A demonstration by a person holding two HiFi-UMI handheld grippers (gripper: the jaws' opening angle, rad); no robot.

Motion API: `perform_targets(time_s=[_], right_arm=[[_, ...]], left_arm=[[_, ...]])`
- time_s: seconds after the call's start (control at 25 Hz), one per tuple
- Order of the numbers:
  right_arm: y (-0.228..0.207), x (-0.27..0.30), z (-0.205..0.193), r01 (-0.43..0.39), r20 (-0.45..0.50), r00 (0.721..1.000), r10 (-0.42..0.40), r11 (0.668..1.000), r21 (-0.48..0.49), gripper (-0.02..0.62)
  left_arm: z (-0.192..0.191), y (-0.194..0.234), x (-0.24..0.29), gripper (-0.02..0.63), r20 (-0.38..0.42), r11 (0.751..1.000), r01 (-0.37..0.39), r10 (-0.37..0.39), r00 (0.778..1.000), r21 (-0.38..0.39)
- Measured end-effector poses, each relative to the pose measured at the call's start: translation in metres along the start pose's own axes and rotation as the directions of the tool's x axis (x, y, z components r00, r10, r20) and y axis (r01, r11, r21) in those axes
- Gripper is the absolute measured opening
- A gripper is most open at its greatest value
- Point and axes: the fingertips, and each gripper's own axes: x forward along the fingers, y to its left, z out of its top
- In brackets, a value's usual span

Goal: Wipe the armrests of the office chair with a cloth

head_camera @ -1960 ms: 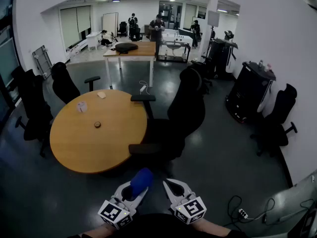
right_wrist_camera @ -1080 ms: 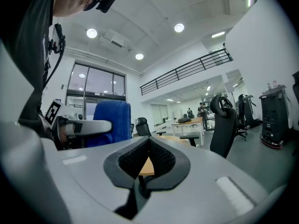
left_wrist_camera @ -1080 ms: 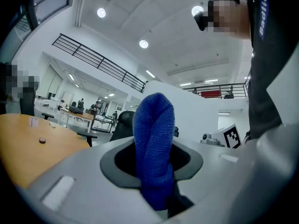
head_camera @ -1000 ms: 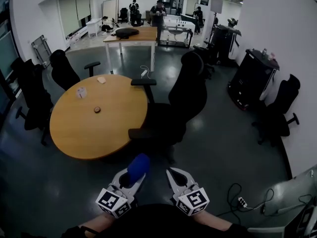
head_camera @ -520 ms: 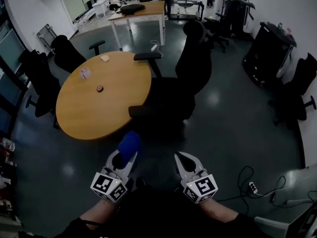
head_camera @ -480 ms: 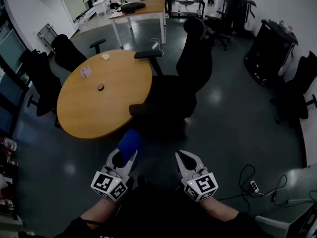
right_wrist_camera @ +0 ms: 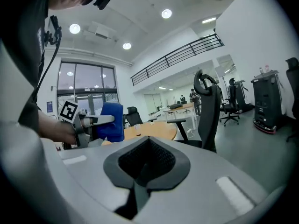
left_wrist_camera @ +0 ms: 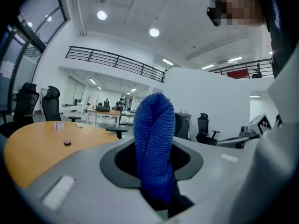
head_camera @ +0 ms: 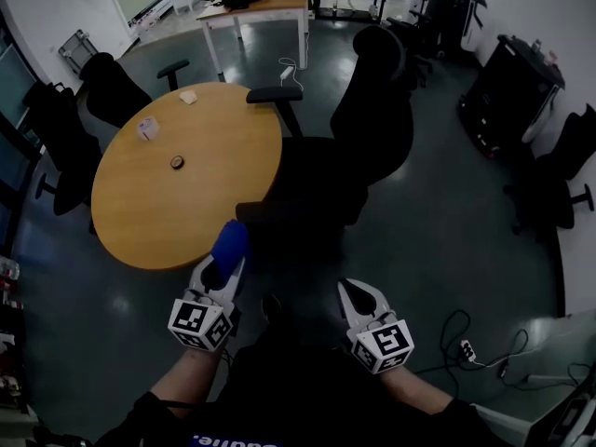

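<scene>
A black office chair (head_camera: 358,147) stands at the round table, with its near armrest (head_camera: 264,214) and far armrest (head_camera: 276,93) pointing left. My left gripper (head_camera: 223,266) is shut on a folded blue cloth (head_camera: 230,241), which sticks up between the jaws (left_wrist_camera: 153,139). The cloth hangs just short of the near armrest, not touching it. My right gripper (head_camera: 350,290) is shut with nothing in it, held low to the right of the left one. In the right gripper view its jaws meet (right_wrist_camera: 144,168), with the cloth (right_wrist_camera: 110,121) at left and the chair back (right_wrist_camera: 209,112) beyond.
The round wooden table (head_camera: 158,203) holds a few small items. Other black chairs stand at the left (head_camera: 58,147) and right (head_camera: 551,182). A black cabinet (head_camera: 507,89) is at the right, and cables with a power strip (head_camera: 463,345) lie on the floor.
The view has closed in on the chair and tilted down. Both grippers have moved forward, and the left one has carried the cloth up close to the near armrest.
</scene>
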Motion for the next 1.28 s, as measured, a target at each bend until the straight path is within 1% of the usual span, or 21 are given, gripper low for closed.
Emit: perform_targets(time_s=[0.16, 0.28, 0.44, 0.56, 0.72, 0.84, 0.96, 1.12, 1.28], right_arm=[[-0.023, 0.050, 0.003, 0.062, -0.060, 0.996, -0.064, 0.998, -0.031, 0.003], [-0.031, 0.095, 0.005, 0.098, -0.102, 0.990, -0.101, 0.994, -0.041, 0.003], [-0.035, 0.147, 0.009, 0.129, -0.151, 0.979, -0.137, 0.990, -0.059, 0.003], [-0.044, 0.173, 0.005, 0.144, -0.187, 0.970, -0.156, 0.986, -0.079, 0.003], [-0.057, 0.194, -0.008, 0.134, -0.247, 0.958, -0.149, 0.988, -0.077, 0.003], [-0.070, 0.213, -0.019, 0.116, -0.285, 0.949, -0.135, 0.990, -0.082, 0.003], [-0.095, 0.227, -0.030, 0.097, -0.317, 0.942, -0.114, 0.993, -0.068, 0.003], [-0.125, 0.244, -0.050, 0.064, -0.373, 0.925, -0.069, 0.998, -0.024, 0.003], [-0.148, 0.261, -0.079, 0.056, -0.452, 0.891, -0.046, 0.998, 0.008, 0.003]], left_arm=[[-0.012, 0.067, 0.050, 0.144, -0.023, 1.000, -0.021, 0.020, 1.000, -0.010], [-0.019, 0.108, 0.079, 0.144, -0.050, 1.000, -0.008, 0.007, 0.999, -0.021], [-0.041, 0.153, 0.104, 0.144, -0.119, 0.999, 0.020, -0.025, 0.993, -0.043], [-0.063, 0.175, 0.119, 0.144, -0.164, 0.998, 0.023, -0.031, 0.986, -0.054], [-0.085, 0.186, 0.130, 0.144, -0.203, 0.998, -0.001, -0.013, 0.979, -0.069], [-0.094, 0.192, 0.137, 0.144, -0.221, 0.997, -0.041, 0.024, 0.975, -0.071], [-0.110, 0.188, 0.142, 0.144, -0.244, 0.995, -0.083, 0.066, 0.968, -0.059], [-0.132, 0.179, 0.148, 0.144, -0.272, 0.987, -0.158, 0.145, 0.951, -0.026], [-0.158, 0.175, 0.157, 0.144, -0.324, 0.976, -0.219, 0.203, 0.924, -0.014]])
